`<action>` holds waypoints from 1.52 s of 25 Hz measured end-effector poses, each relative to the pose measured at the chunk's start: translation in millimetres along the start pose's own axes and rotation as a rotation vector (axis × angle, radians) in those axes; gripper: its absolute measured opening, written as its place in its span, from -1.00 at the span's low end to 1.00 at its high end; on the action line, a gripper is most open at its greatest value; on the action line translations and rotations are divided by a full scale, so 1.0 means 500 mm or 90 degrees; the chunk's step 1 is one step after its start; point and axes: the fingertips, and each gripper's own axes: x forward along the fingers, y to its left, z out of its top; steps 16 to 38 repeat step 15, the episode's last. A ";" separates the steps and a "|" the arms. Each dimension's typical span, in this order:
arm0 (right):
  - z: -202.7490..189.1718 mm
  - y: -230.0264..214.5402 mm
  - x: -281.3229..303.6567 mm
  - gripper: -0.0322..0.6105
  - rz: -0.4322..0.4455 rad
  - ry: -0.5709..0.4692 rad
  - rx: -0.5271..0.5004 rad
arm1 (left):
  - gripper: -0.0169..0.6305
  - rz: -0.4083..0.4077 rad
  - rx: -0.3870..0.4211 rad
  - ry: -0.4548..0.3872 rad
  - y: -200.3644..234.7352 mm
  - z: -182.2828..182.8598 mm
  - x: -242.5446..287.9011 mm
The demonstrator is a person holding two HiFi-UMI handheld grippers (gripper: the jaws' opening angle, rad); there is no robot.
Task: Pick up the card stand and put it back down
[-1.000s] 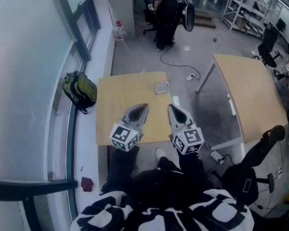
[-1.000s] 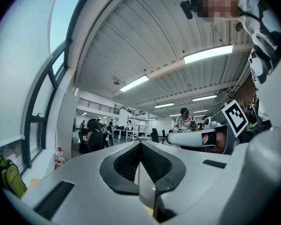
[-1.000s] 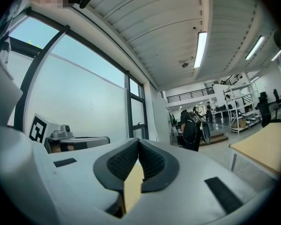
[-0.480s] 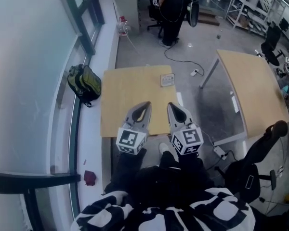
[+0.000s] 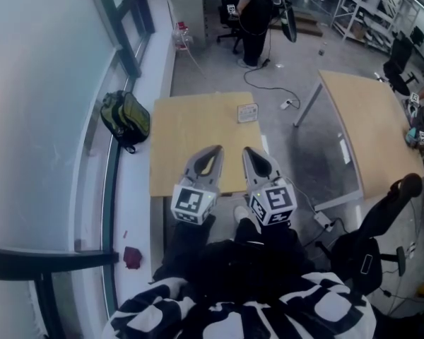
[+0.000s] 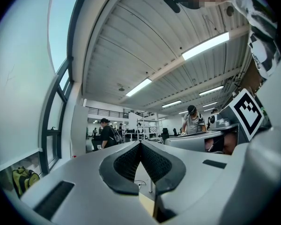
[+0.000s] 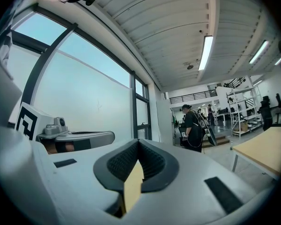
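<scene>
The card stand (image 5: 248, 112) is a small pale rectangular piece near the far right corner of the little wooden table (image 5: 184, 140). My left gripper (image 5: 217, 149) and right gripper (image 5: 245, 150) hover side by side over the table's near edge, well short of the stand. Both are shut with nothing between the jaws. In the left gripper view the left gripper (image 6: 140, 143) shows its tips meeting; in the right gripper view the right gripper (image 7: 138, 141) does too. Both gripper views look up into the room, and the stand is outside them.
A green and black backpack (image 5: 126, 119) lies on the window ledge left of the table. A larger wooden table (image 5: 367, 129) stands to the right, with a black chair (image 5: 381, 224) near it. A cable (image 5: 268, 87) runs over the floor beyond, and a person (image 5: 253, 13) stands at the back.
The head view has shifted a little, so the table sits slightly higher and further right in it. Both grippers stay shut over the near edge, and the stand has not moved.
</scene>
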 end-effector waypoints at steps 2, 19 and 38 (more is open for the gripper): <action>-0.001 0.005 -0.004 -0.89 -0.001 -0.001 -0.001 | -0.94 -0.002 0.000 -0.002 -0.002 0.001 -0.003; -0.006 0.013 -0.024 -0.89 -0.010 0.000 0.003 | -0.94 -0.013 -0.003 0.010 -0.017 -0.008 -0.016; -0.006 0.013 -0.024 -0.89 -0.010 0.000 0.003 | -0.94 -0.013 -0.003 0.010 -0.017 -0.008 -0.016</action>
